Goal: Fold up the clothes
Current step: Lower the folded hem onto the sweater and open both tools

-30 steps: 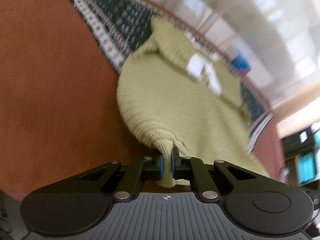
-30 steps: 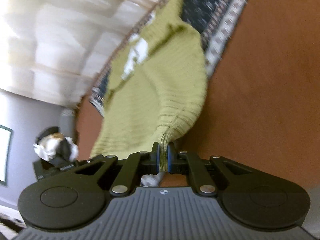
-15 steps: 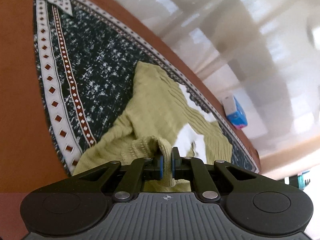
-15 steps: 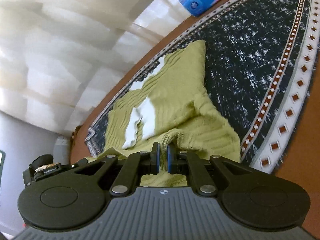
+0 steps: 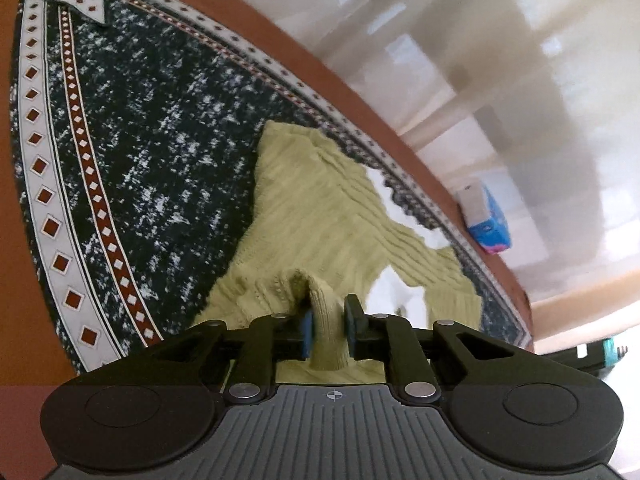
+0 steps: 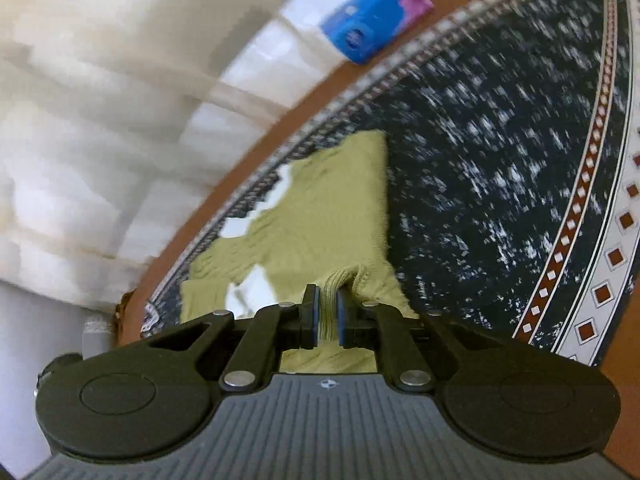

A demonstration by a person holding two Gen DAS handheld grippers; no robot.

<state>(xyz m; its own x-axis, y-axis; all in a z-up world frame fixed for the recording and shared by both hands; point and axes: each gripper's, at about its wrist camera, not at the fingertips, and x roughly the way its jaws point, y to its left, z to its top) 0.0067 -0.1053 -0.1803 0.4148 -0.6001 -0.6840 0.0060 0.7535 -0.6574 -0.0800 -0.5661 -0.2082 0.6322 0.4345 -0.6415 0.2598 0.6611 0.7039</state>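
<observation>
An olive-green knitted sweater (image 5: 320,220) with white patches lies on a dark patterned cloth (image 5: 140,140) over a brown table; it also shows in the right wrist view (image 6: 336,216). My left gripper (image 5: 327,318) holds a bunched edge of the sweater between its blue pads, jaws slightly parted around the fold. My right gripper (image 6: 328,312) is shut on the sweater's ribbed hem. Both held edges are low, folded over the sweater's body.
The dark cloth (image 6: 500,160) has a white border with red diamonds. A blue tissue pack (image 5: 486,220) lies on the brown table's far edge and also shows in the right wrist view (image 6: 376,16). A pale tiled wall is beyond.
Both grippers carried the sweater's lower edge forward and down over its body. The left jaws look a little wider around the fabric than before.
</observation>
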